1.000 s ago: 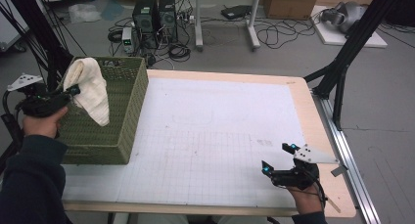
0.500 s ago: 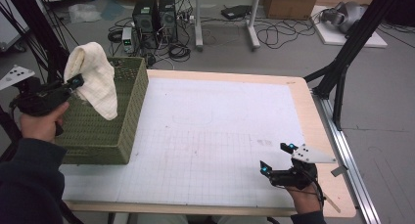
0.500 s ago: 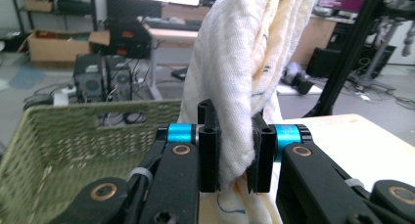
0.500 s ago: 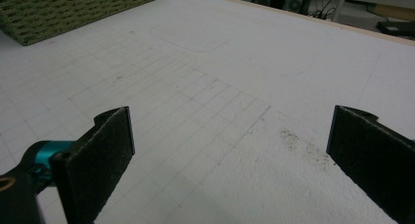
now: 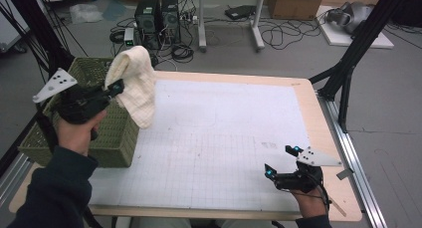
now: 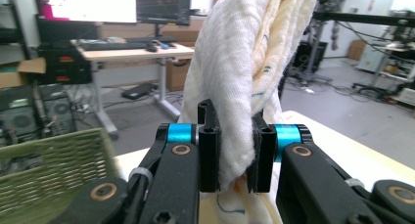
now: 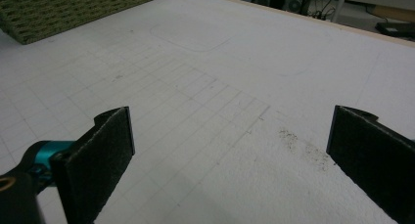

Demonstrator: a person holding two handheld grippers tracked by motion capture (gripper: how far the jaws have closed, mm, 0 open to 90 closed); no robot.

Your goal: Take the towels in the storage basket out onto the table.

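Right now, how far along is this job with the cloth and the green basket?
Done: the cream cloth is lifted clear of the green basket, clamped in the left gripper; its jaws pinch a fold in the left gripper view. In hand: the cloth hangs above the basket's edge by the white mat. Left: probably laying it on the mat. The right gripper waits open near the table's front edge, holding nothing.

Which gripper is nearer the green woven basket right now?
Left. The left gripper, shut on the cream cloth, hangs over the green woven basket at its table-side rim. The right gripper rests open at the table's opposite near corner.
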